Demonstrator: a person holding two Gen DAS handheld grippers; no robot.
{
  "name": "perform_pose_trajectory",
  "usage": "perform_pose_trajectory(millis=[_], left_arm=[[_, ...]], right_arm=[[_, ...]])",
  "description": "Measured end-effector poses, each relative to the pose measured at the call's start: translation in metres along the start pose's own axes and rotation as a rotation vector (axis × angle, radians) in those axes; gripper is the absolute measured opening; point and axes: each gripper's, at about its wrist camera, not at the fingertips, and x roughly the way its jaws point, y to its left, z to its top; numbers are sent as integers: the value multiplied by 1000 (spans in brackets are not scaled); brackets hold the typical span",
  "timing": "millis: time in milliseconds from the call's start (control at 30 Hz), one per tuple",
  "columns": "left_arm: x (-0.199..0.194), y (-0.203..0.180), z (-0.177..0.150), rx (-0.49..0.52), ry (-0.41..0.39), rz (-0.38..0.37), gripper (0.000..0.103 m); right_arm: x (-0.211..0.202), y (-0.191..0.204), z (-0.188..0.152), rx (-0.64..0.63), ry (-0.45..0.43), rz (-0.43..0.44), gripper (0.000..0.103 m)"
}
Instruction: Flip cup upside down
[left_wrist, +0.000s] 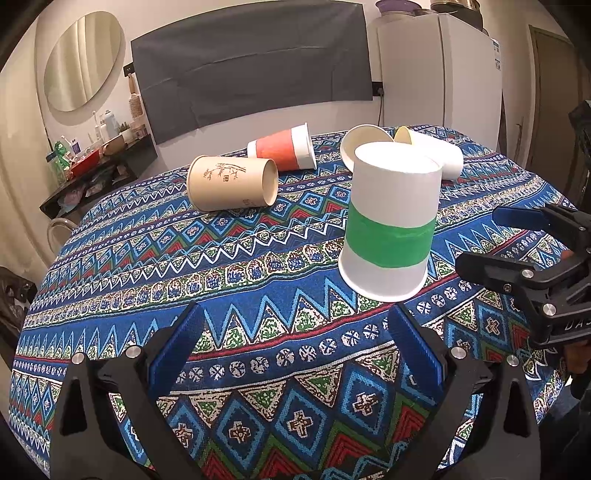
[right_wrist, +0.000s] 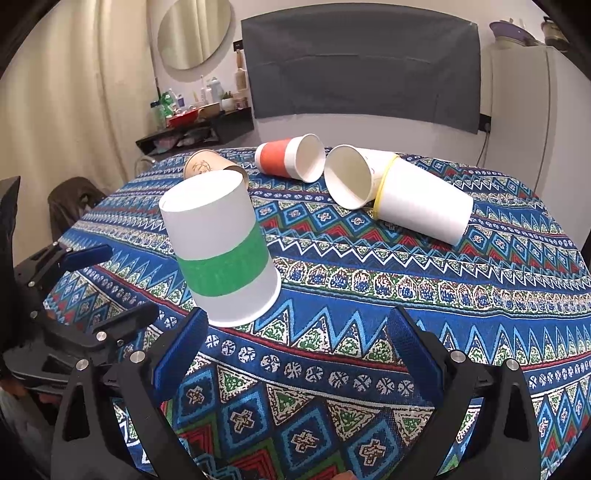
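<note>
On the patterned tablecloth (left_wrist: 258, 302), green-banded paper cup (left_wrist: 389, 221) standing rim-down at one o'clock of the left gripper (left_wrist: 295, 347); both it and the right gripper (right_wrist: 299, 350) spread wide, empty.

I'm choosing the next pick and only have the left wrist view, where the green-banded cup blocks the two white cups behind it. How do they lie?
Observer: Both lie on their sides. The plain white cup has its open mouth turned toward the right wrist camera.
Operator: And the other?
Observer: The yellow-rimmed cup has its rim against the plain one.
Operator: Is the right gripper holding anything?
Observer: No. The right gripper is open, and the green-banded cup stands outside its fingers.
</note>
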Motion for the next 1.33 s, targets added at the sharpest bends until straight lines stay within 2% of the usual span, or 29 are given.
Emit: perform_pose_trajectory(millis=[1333], left_arm=[[3,3,0,-2,7,-22,97]], right_arm=[[2,1,0,-10,15,3,94]])
